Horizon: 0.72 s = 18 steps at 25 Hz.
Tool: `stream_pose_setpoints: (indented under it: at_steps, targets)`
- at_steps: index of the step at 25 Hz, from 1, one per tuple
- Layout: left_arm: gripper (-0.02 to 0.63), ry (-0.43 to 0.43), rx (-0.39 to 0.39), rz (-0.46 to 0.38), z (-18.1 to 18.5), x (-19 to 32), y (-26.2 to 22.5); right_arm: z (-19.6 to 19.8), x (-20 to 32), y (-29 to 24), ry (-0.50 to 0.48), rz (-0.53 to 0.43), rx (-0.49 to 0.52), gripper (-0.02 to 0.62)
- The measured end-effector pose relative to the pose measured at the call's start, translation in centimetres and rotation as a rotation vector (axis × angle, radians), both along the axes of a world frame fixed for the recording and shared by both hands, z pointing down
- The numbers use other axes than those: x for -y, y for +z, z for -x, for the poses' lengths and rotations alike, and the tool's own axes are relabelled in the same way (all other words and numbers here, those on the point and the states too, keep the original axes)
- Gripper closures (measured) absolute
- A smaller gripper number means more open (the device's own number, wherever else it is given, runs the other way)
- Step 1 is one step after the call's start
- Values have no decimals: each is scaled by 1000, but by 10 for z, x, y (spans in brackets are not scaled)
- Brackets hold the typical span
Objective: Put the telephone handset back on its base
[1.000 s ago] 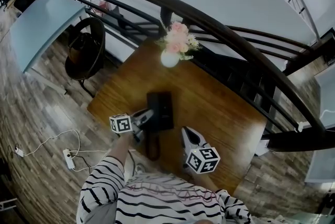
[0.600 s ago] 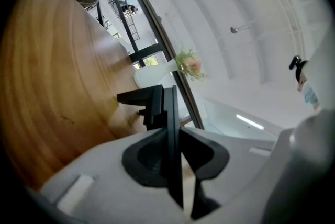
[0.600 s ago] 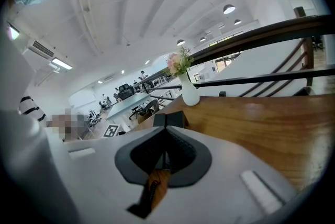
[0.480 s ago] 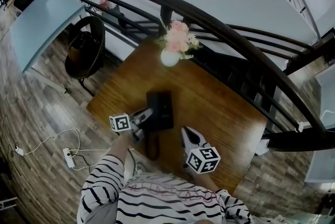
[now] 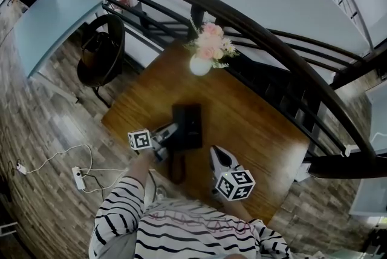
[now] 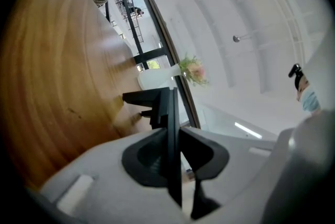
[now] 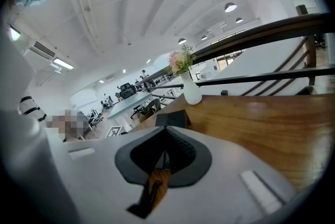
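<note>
- While the person's striped sleeve (image 5: 119,210) shows at the bottom, the left gripper (image 5: 173,133) sits at the left side of the black telephone base (image 5: 188,126). Its jaws are pressed on the base's thin edge.
- Seen from the left gripper view, that thin black edge stands right between the 2 dark pads (image 6: 145,157), and both pads touch it.
- The base rests flat near the middle of the brown table (image 5: 254,124).
- The handset (image 5: 176,168) lies on the table just in front of the base, between the 2 grippers. It is not on the base.
- A white vase (image 5: 200,65) of pink flowers stands at the table's far edge.
- The right gripper (image 5: 216,153) is just right of the handset. Its jaws are closed together with nothing in them.
</note>
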<state>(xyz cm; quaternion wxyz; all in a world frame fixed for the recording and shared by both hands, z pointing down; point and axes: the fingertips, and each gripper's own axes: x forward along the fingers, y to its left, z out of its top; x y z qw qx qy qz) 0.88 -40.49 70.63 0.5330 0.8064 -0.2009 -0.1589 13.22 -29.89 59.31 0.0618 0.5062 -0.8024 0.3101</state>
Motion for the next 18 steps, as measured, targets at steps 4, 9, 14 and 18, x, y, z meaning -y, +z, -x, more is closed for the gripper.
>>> stream_pose_setpoints:
  at_steps: [4, 9, 14, 18]
  targets:
    - [531, -2, 14, 5, 0, 2, -2, 2, 0, -1, 1, -4, 2, 594]
    - [520, -23, 102, 12, 1, 3, 0, 5, -1, -2, 2, -9, 4, 594]
    - [476, -37, 229, -30, 2, -2, -3, 9, -4, -9, -3, -20, 12, 594]
    - [463, -55, 285, -48, 9, -9, -8, 11, -11, -12, -8, -26, 11, 594]
